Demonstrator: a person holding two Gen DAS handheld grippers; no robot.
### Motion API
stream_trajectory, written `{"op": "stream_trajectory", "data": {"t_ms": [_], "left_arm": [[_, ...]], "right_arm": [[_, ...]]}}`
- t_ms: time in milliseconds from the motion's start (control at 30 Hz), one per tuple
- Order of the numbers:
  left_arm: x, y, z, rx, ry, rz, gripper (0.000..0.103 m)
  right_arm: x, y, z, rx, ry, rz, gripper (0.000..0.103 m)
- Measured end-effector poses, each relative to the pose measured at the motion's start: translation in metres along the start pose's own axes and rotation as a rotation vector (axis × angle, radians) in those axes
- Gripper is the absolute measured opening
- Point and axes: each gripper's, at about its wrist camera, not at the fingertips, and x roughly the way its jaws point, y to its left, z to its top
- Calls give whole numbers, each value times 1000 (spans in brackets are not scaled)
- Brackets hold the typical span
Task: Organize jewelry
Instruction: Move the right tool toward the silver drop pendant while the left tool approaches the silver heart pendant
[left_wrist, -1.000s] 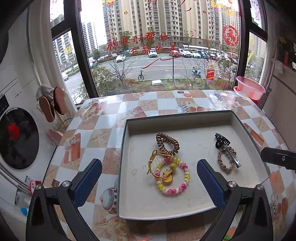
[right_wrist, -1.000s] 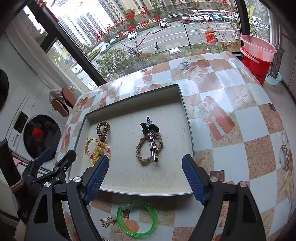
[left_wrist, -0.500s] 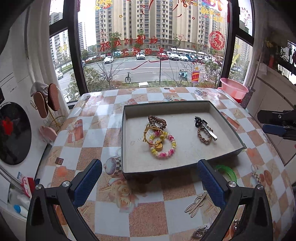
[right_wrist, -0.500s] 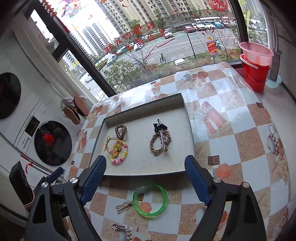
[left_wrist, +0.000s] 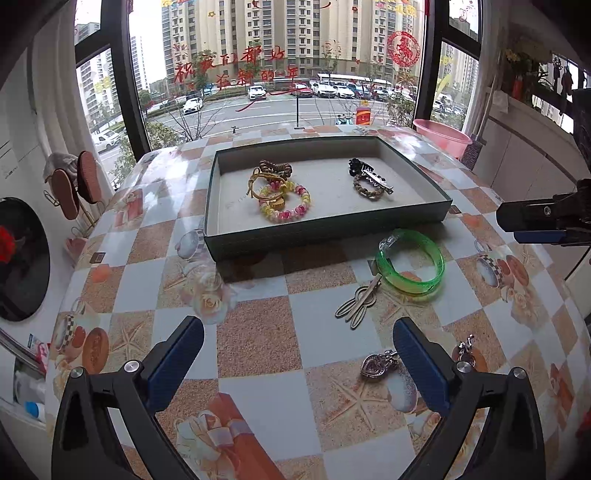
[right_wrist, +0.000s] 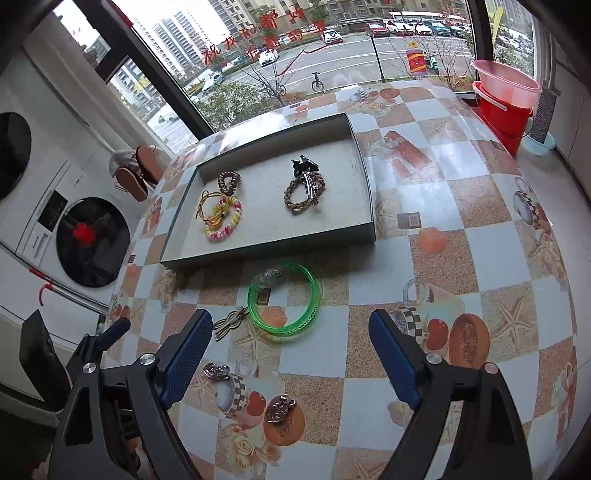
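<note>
A grey tray (left_wrist: 229, 243) (right_wrist: 365, 206) on the patterned table holds a pink-yellow bead bracelet (left_wrist: 286, 210) (right_wrist: 225, 221), a brown spiral hair tie (left_wrist: 275, 168), a braided brown bracelet (left_wrist: 365, 188) (right_wrist: 303, 194) and a black clip (left_wrist: 356, 166). In front of the tray lie a green bangle (left_wrist: 410, 262) (right_wrist: 284, 299), a metal hair clip (left_wrist: 358, 301) (right_wrist: 229, 323) and two small silver charms (left_wrist: 375, 365) (right_wrist: 218, 371). My left gripper (left_wrist: 299, 362) is open and empty above the table. My right gripper (right_wrist: 291, 354) is open and empty near the bangle.
A washing machine (right_wrist: 74, 229) stands left of the table. Slippers (left_wrist: 74, 184) hang on a rack by the window. Pink and red basins (right_wrist: 506, 96) sit at the far right. The right gripper shows at the left wrist view's right edge (left_wrist: 543, 218).
Both grippers have pulled back from over the tray toward the table's front. The bangle, hair clip and charms have come into view.
</note>
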Motion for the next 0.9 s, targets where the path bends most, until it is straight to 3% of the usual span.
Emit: {"op": "stream_trajectory", "data": {"t_ms": [400,900], "left_arm": [[16,-21,-21,65,55,-24,103],[37,-24,-25,65,93,16,103]], "right_arm": [[12,2,-82,-109,77,-118,89],[33,29,-108,-233,74,-197,89]]}}
